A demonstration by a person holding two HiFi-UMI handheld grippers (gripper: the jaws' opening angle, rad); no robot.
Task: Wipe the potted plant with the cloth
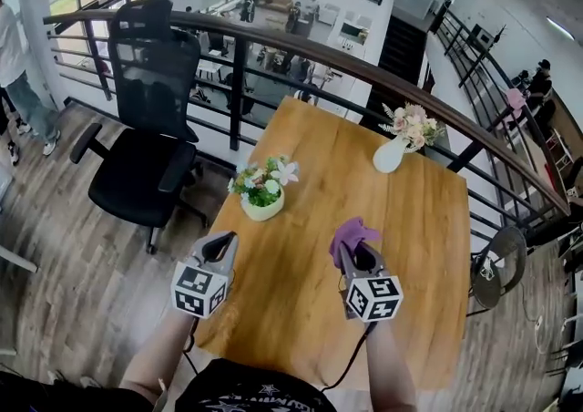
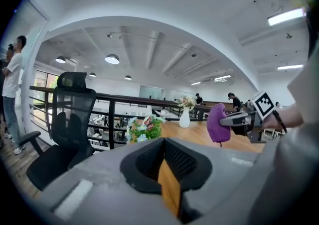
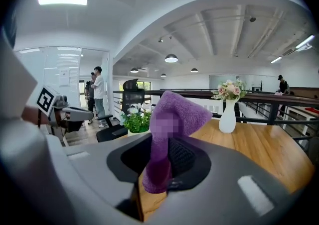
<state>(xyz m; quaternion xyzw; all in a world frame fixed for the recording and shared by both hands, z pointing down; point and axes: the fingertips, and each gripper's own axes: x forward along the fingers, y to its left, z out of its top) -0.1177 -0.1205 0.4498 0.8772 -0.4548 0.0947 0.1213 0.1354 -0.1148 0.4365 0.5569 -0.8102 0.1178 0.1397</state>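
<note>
So the right hand-held gripper is clamping down on the purple cloth, and the cloth is poking up out of the jaws in a floppy bunch. The left hand-held gripper is clenched too, but it's gripping nothing, its jaws are just pressing together. Both are hovering side by side over the near half of the wooden bench, not touching anything on it.

The potted plant is sitting on the bench just ahead of the left one, close to the bench's left edge. It's got green leaves with little white, pink and blue flowers in a pale round pot. It's apart from both grippers, and the cloth isn't touching it.

Further back, a white vase of pink flowers is standing near the far right corner. A black office chair is parked on the wood floor left of the bench, and a dark railing is curving behind it all.
</note>
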